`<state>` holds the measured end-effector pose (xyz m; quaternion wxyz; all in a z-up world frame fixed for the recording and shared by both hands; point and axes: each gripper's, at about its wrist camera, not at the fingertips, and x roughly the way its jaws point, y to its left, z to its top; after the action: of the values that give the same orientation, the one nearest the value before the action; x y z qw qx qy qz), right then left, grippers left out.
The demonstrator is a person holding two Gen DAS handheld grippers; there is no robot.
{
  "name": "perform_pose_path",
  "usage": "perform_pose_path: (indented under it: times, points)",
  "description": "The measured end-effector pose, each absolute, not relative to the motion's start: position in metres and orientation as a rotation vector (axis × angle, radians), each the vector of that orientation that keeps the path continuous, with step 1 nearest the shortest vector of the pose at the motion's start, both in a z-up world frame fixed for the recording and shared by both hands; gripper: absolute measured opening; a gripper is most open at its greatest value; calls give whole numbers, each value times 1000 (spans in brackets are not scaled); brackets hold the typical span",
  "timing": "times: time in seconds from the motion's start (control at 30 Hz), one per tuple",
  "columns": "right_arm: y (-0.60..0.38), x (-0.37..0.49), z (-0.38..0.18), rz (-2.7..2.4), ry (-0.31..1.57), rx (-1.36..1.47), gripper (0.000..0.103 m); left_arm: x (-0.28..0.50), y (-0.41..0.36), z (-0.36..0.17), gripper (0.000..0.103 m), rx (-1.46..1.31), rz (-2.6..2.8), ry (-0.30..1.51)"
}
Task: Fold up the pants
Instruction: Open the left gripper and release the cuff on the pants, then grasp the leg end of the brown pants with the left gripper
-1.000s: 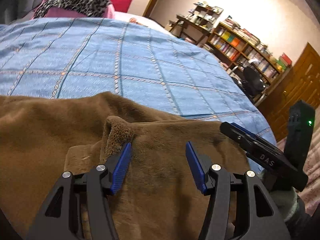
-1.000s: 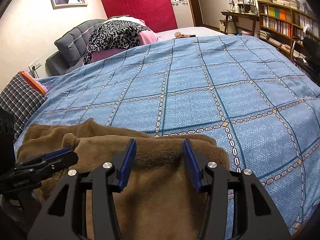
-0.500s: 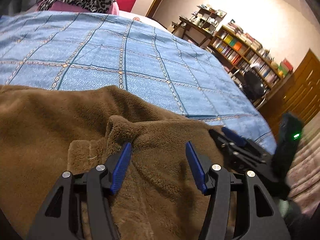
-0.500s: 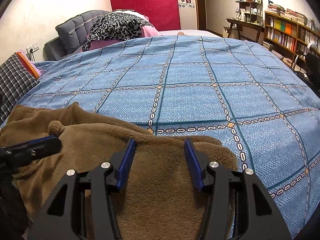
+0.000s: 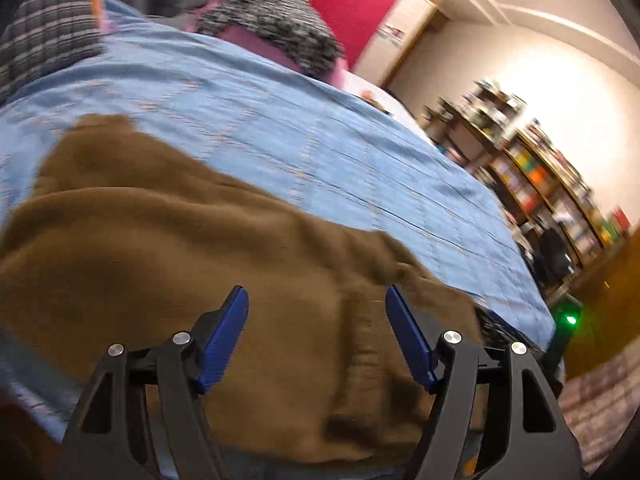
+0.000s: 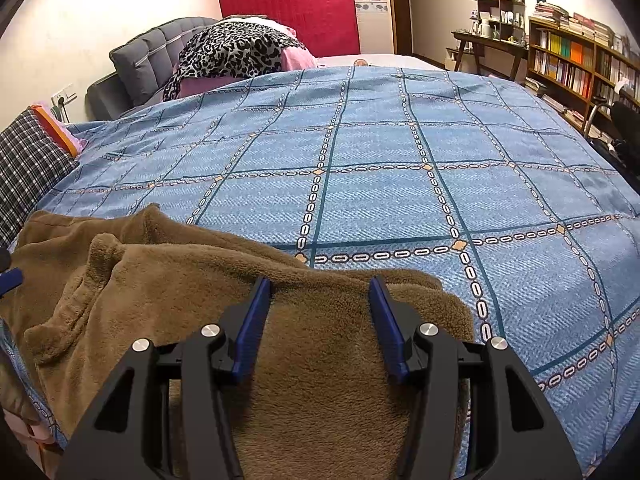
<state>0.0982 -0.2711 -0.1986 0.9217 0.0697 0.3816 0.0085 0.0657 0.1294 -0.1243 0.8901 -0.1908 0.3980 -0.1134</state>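
**Brown pants at the near edge of the bed, both tongs apart above them**

The brown fleece pants [image 6: 192, 288] lie bunched on the near left part of the bed, on a blue checked bedspread [image 6: 400, 184]. In the right wrist view their far edge runs as a low ridge from a raised fold at the left to a rounded corner just right of the right tongs [image 6: 320, 308]. Past that corner the bedspread lies flat and bare toward the right edge of the bed, and it stretches bare up to the leopard-print cloth [image 6: 236, 52] and grey headboard [image 6: 152, 60] at the far end. A checked pillow [image 6: 28, 160] sits at the left, near the pants' far left corner.

The right tongs are apart, their blue pads over the fleece with nothing between them; whether they touch the cloth cannot be told.

The left wrist view is blurred. The left tongs [image 5: 316, 332] are also apart, wide, over the pants [image 5: 200, 260], which fill the lower half of that view. The pants' far edge slopes down to the right against the bedspread [image 5: 320, 152]. Beyond the bed's right edge stand a bookshelf [image 5: 552, 184] and a dark chair [image 5: 556, 252]; the other gripper's green light shows low at the right.
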Motion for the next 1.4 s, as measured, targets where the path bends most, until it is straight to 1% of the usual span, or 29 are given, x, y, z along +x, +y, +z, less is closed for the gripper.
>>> perform_pose_path:
  times: [0.27,0.43,0.47,0.53,0.6,0.67,0.97,1.17,1.23,1.27,1.33,1.4]
  points:
    - [-271,99,-198,13,795,144,54,49,229,-123,71,-438,32,764]
    - [-270,100,-198,7,805,138,54,71,266,-131,73,-405,58,741]
    - [-270,100,-198,5,808,138,54,77,269,-133,73,-406,46,745]
    - [-269,101,-197,3,811,137,54,91,275,-136,79,-393,-11,750]
    - [-270,101,-197,0,813,136,54,107,274,-136,82,-343,-40,745]
    - [-268,102,-197,-4,816,133,54,118,275,-138,82,-307,-27,759]
    - [-267,106,-197,-10,826,128,54,154,301,-169,82,-321,-77,861]
    - [-267,107,-197,-18,830,122,54,166,301,-174,82,-308,-168,884]
    - [-267,107,-197,-18,829,122,54,168,296,-174,64,-270,-182,891]
    - [-267,107,-197,-17,829,123,54,169,294,-173,60,-259,-184,896]
    - [-267,107,-197,-16,828,126,54,169,289,-171,44,-253,-187,901]
    - [-267,107,-197,-14,827,128,54,167,284,-168,37,-242,-179,902]
